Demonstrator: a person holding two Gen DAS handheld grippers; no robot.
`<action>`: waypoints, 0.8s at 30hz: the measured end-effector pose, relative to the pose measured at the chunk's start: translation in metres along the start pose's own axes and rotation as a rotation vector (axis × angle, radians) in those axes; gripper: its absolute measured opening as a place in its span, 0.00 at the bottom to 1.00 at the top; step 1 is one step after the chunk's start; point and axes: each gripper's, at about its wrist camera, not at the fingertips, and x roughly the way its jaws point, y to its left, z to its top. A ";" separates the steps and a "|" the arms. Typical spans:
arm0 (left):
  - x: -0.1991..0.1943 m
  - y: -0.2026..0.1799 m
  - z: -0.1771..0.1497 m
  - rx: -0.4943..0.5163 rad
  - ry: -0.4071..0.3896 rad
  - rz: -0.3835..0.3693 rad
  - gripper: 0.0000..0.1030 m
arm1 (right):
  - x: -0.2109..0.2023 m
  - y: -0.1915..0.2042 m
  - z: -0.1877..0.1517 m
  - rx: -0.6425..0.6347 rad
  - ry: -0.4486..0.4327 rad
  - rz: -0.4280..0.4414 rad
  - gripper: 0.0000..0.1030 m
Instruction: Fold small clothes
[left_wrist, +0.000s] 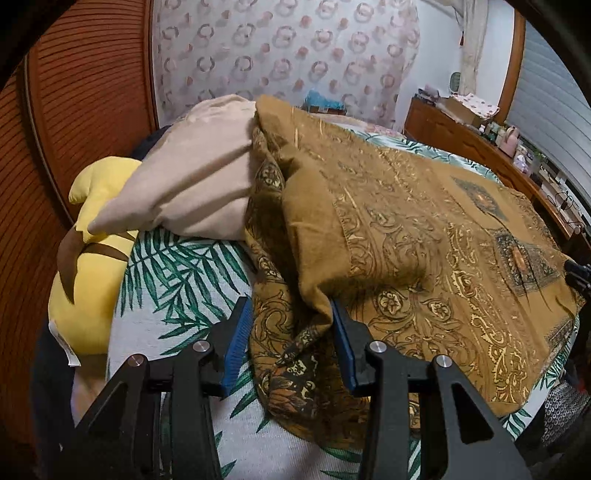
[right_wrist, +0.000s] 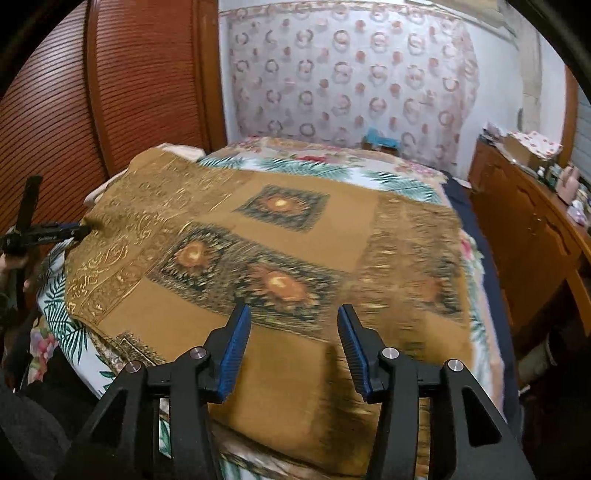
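A brown garment (left_wrist: 424, 240) with gold scroll print and dark medallions lies spread over the bed; its left side is folded over and bunched. My left gripper (left_wrist: 291, 325) is open low over that bunched edge, with crumpled cloth lying between the blue pads (left_wrist: 236, 343), which do not pinch it. In the right wrist view the garment (right_wrist: 258, 229) lies flat, somewhat blurred. My right gripper (right_wrist: 291, 328) is open just above its near plain-brown part, nothing clamped. The left gripper (right_wrist: 55, 232) shows at the cloth's far left edge.
The bed sheet (left_wrist: 177, 277) has a green palm-leaf print. A beige pillow (left_wrist: 192, 184) and a yellow plush toy (left_wrist: 88, 288) lie left of the garment. A louvred wooden door (right_wrist: 110, 92) stands at left. A cluttered wooden dresser (right_wrist: 524, 229) runs along the right.
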 end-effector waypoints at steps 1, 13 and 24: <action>0.000 0.001 0.000 -0.001 0.000 -0.001 0.42 | 0.006 0.002 0.000 -0.004 0.006 0.006 0.49; 0.001 0.002 -0.002 0.001 -0.019 0.007 0.43 | 0.045 0.018 0.000 -0.025 0.050 0.006 0.50; -0.001 -0.004 -0.003 0.038 -0.022 -0.045 0.15 | 0.047 0.026 -0.010 -0.026 0.033 0.004 0.56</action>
